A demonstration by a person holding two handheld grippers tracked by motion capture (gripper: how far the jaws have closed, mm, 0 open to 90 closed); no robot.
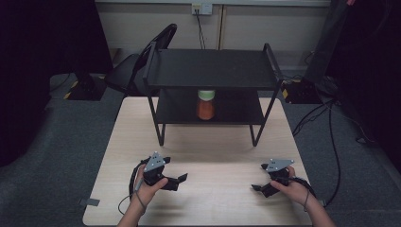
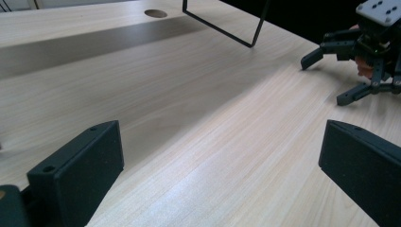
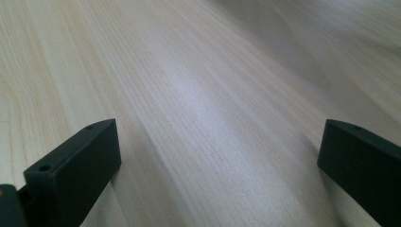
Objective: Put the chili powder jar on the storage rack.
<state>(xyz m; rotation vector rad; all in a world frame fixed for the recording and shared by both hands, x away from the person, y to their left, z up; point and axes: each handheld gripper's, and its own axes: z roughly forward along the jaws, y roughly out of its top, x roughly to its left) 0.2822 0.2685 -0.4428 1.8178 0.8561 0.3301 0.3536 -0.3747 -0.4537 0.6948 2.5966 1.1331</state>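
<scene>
Black jaws spread wide and empty on the left claw (image 1: 182, 179), low over the pale wooden surface (image 1: 213, 156) near its front edge; same on the right claw (image 1: 257, 188), also gaping, holding nothing, facing the left one and well apart from it. Farther back, a black two-tier shelf (image 1: 213, 68) standing on the surface, with an orange jar (image 1: 206, 105), pale green lid on top, upright on the lower tier.

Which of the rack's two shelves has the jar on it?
The lower shelf: the orange jar stands there, under the bare top shelf.
</scene>
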